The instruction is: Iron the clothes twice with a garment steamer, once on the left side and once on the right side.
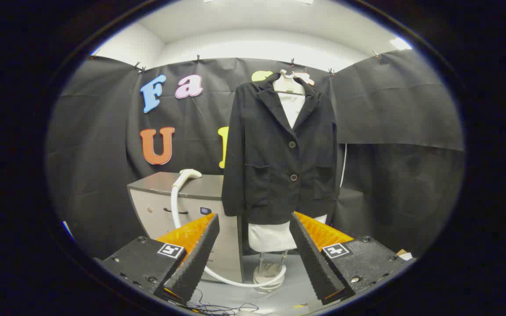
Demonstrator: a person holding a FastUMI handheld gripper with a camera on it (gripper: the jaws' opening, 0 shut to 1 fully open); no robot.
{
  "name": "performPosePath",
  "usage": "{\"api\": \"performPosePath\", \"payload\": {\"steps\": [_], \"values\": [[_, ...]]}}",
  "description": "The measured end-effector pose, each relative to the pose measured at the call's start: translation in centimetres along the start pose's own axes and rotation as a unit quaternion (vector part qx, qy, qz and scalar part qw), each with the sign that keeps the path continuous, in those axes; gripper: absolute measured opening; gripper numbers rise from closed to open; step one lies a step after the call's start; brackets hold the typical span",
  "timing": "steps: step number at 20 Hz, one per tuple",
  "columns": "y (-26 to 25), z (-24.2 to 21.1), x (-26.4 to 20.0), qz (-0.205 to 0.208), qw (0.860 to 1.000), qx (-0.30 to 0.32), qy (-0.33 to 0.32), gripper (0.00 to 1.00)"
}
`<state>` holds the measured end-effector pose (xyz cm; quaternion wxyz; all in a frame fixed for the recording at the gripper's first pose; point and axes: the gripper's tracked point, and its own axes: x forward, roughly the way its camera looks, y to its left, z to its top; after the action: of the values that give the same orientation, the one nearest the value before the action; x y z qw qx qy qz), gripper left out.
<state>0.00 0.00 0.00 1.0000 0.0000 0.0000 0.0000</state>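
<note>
Steamer head (190, 174) is the item to fetch first; I have not picked it up. Working outward from my position:

1. Gripper (255, 237). My fingers (196, 259) are spread wide and hold nothing. The foam pads face each other across a broad gap, through which I see the floor and the stand base (267, 276).

2. Hose (178, 206). It loops on the floor near the base, then climbs the front of the cabinet (165, 206) to the head.

3. Steamer head. It lies on the cabinet top, beyond my left finger and left of the jacket (281, 149). It is near the jacket's sleeve but apart from it.

4. Jacket. It hangs buttoned on a dress form (270, 237), straight ahead beyond the fingers, in front of the cloth wall.

Procedure for the step in hand, as I judge it:
- Swing left and line the gap up with the neck of the head, where the hose meets it.
- Approach from above the cabinet so both pads can bracket the neck squarely; a grip on the hose alone would probably let the head droop.
- Close only once the neck sits well between the pads.
- Lift clear before turning toward the jacket, keeping the hose off the sleeve.
- Both passes, left and right, are yet to be done.
</note>
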Motion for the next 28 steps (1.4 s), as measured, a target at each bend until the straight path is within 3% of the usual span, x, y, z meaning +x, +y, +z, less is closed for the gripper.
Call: {"api": "performPosePath", "payload": {"steps": [17, 22, 28], "values": [[0.9, 1.3, 2.4, -0.012, 1.000, 0.015, 0.011, 0.99], [3.0, 2.7, 5.7, -0.002, 1.000, 0.016, 0.020, 0.99], [8.7, 5.7, 12.8, 0.047, 0.999, 0.006, 0.019, 0.99]]}}
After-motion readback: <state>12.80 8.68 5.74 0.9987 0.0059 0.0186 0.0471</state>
